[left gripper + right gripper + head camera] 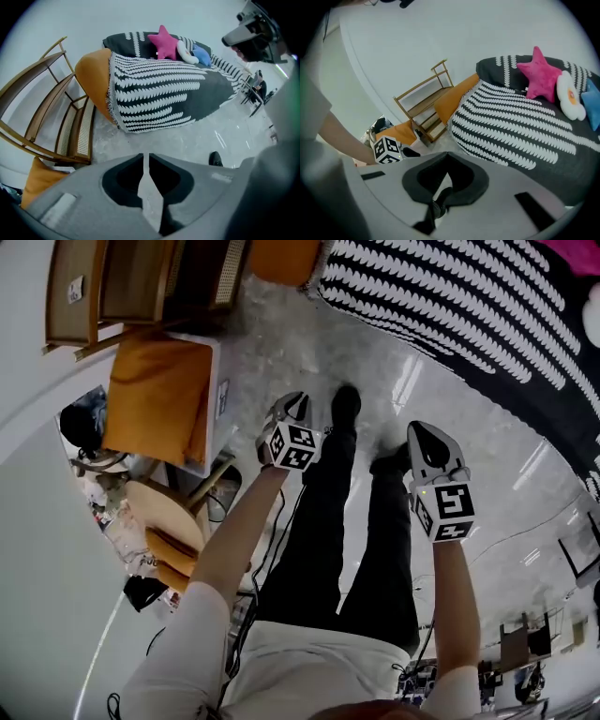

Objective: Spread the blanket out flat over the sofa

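The left gripper (296, 401) has its jaws together with nothing between them; only pale floor (197, 140) shows past the tips. The right gripper (424, 432) is likewise closed and empty. The person holds both low in front of the legs, well apart from the sofa (91, 75).

The blanket (164, 93), black with rows of white marks, lies over the sofa on the far side of the floor. It covers the seat and back and hangs down the near front to about floor level. A pink star cushion (161, 44) and two smaller cushions, white and blue, sit on top toward the far right.

The spreading looks largely done: the cloth lies smooth, with no bunching in view. The orange left end of the sofa shows bare beside the fringed edge, so a pull to the left may remain, if that end is meant to be covered.
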`<state>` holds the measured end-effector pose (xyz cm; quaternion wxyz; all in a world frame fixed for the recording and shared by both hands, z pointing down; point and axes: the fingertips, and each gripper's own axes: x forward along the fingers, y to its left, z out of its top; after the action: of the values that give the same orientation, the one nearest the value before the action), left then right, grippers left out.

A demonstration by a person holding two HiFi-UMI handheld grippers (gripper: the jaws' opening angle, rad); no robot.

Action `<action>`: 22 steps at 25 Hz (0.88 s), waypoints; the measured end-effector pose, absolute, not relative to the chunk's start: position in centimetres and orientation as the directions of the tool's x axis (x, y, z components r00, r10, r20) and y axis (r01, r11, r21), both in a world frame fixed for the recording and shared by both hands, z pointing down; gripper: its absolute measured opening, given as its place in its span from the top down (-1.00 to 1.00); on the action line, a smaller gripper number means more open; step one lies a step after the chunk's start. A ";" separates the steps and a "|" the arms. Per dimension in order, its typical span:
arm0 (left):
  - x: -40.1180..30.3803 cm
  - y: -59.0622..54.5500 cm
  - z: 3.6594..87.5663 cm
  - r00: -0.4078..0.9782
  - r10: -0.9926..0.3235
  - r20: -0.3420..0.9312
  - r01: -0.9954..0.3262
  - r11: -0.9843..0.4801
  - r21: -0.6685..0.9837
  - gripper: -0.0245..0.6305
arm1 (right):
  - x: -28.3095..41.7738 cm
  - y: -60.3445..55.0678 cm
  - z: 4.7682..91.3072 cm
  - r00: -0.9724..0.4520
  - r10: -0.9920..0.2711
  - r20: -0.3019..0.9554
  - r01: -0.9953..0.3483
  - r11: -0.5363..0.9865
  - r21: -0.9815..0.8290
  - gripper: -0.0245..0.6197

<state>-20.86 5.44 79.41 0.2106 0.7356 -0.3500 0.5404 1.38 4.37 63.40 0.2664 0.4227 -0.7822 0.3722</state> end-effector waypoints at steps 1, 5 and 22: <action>-20.5 5.0 78.8 0.173 -0.294 0.940 -0.746 -0.662 -0.069 0.84 | 1.7 4.1 62.8 -0.498 -0.469 0.729 -0.861 0.367 -0.352 0.91; -19.0 2.1 76.1 0.191 -0.337 0.922 -0.755 -0.651 -0.081 0.84 | 2.8 2.0 60.2 -0.481 -0.505 0.716 -0.870 0.373 -0.322 0.91; -13.0 -2.2 50.2 0.342 -0.434 0.834 -0.739 -0.672 -0.046 0.85 | 5.6 1.9 36.5 -0.399 -0.630 0.666 -0.904 0.393 -0.169 0.91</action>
<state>-12.97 -2.22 50.16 0.1730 0.8007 -0.3662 0.4414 5.55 1.89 36.49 0.2589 0.4832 -0.7935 0.2643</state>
